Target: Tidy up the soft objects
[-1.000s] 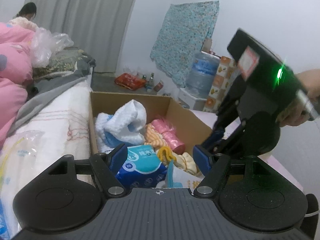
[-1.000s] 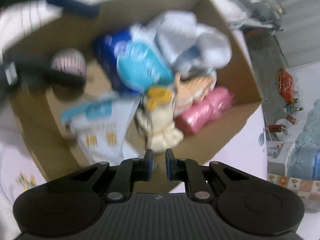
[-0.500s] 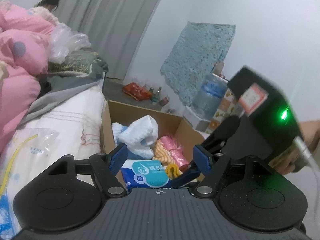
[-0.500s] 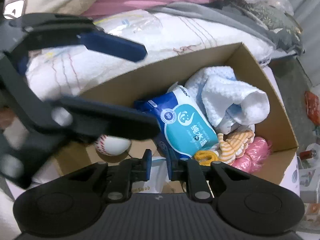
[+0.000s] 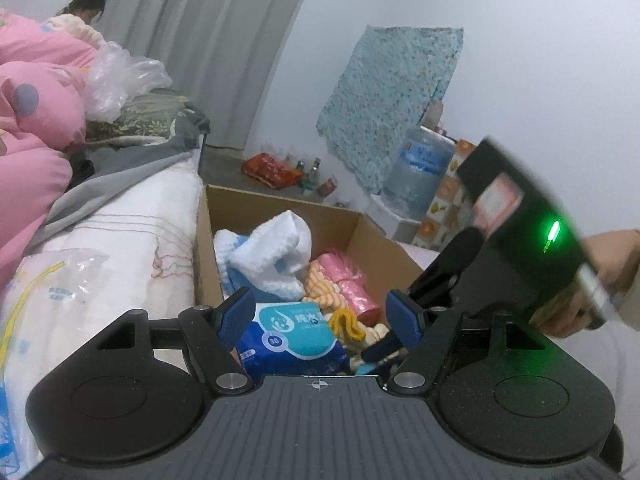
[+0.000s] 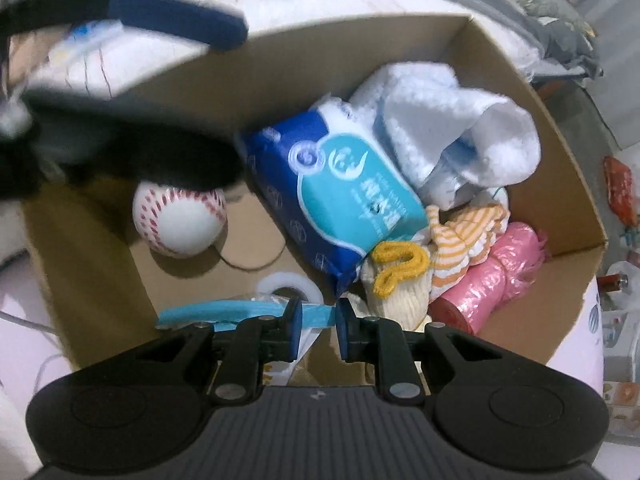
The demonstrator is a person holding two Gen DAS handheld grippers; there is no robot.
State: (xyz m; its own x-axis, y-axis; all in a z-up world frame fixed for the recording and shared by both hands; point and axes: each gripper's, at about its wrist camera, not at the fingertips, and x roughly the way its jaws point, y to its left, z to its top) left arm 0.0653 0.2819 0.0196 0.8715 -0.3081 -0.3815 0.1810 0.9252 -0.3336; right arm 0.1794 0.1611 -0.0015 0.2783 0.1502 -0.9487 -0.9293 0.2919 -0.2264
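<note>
A cardboard box (image 6: 568,216) (image 5: 248,208) holds soft things: a blue tissue pack (image 6: 344,196) (image 5: 296,336), a white and blue knit cloth (image 6: 452,128) (image 5: 268,256), a striped orange sock (image 6: 464,236), a cream toy with yellow yarn (image 6: 396,280), a pink bag roll (image 6: 492,280) (image 5: 352,284), a baseball (image 6: 180,220) and a clear packet with a blue strip (image 6: 224,312). My right gripper (image 6: 318,320) hangs over the box's near edge, jaws narrowly apart and empty. My left gripper (image 5: 322,316) is open and empty above the box.
A white quilt (image 5: 120,248) and pink bedding (image 5: 36,120) lie left of the box. A plastic packet (image 5: 36,292) rests on the quilt. A water jug (image 5: 420,172) and a patterned cloth (image 5: 392,100) stand by the far wall. A person (image 5: 84,8) sits far back.
My right gripper has moved down closer over the box, and its jaws have opened slightly. My left gripper has stayed open and shifted a little.
</note>
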